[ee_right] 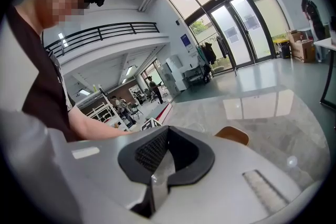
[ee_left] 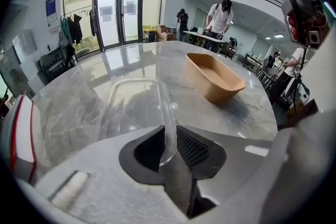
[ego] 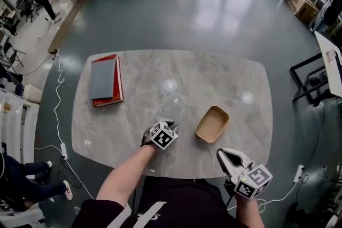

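A clear plastic lid [ego: 173,108] lies flat on the marble table [ego: 123,136] near its middle. My left gripper [ego: 169,125] is shut on the lid's near rim; in the left gripper view the thin clear edge [ee_left: 167,136] stands pinched between the jaws [ee_left: 170,145]. To the lid's right sits an empty brown oblong tray [ego: 212,124], also in the left gripper view [ee_left: 212,77]. My right gripper [ego: 223,154] hovers at the table's front edge, right of the tray, shut with nothing in it [ee_right: 159,159]. The tray's rim [ee_right: 233,135] peeks over it.
A grey book on a red book [ego: 106,79] lies at the table's far left. A white cable [ego: 57,109] runs over the floor on the left. A black frame [ego: 312,75] stands to the right, and people stand in the background.
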The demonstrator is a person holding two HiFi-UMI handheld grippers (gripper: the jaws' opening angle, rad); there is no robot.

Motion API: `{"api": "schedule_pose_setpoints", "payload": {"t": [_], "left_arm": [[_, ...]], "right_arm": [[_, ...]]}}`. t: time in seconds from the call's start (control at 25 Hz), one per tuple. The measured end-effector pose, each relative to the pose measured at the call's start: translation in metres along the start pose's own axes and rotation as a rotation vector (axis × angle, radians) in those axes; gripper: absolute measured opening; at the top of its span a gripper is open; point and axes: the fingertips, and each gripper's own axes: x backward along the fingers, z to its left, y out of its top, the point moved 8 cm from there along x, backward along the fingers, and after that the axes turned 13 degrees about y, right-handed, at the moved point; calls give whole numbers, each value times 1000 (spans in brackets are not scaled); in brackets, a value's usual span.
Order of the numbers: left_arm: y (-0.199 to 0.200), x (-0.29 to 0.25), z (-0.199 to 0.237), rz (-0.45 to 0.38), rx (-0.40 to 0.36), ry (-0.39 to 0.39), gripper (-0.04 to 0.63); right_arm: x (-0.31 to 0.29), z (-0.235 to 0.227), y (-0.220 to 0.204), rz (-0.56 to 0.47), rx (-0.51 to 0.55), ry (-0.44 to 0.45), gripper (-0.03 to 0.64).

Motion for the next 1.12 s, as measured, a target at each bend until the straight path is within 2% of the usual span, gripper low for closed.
{"api": "schedule_pose_setpoints", "payload": {"t": [0.16, 0.28, 0.6, 1.12], "left_arm": [[-5, 7, -11, 32, -18, 0, 67], [-8, 15, -17, 28, 13, -2, 66], [-1, 49, -19, -58, 109, 7, 66], [9, 126, -25, -179, 260, 88, 64]], "right_arm": [[2, 3, 3, -12, -1, 15, 2], [6, 3, 5, -27, -2, 18, 2], [10, 1, 5, -45, -4, 65, 2], [5, 5, 15, -28, 24, 180, 2]]}}
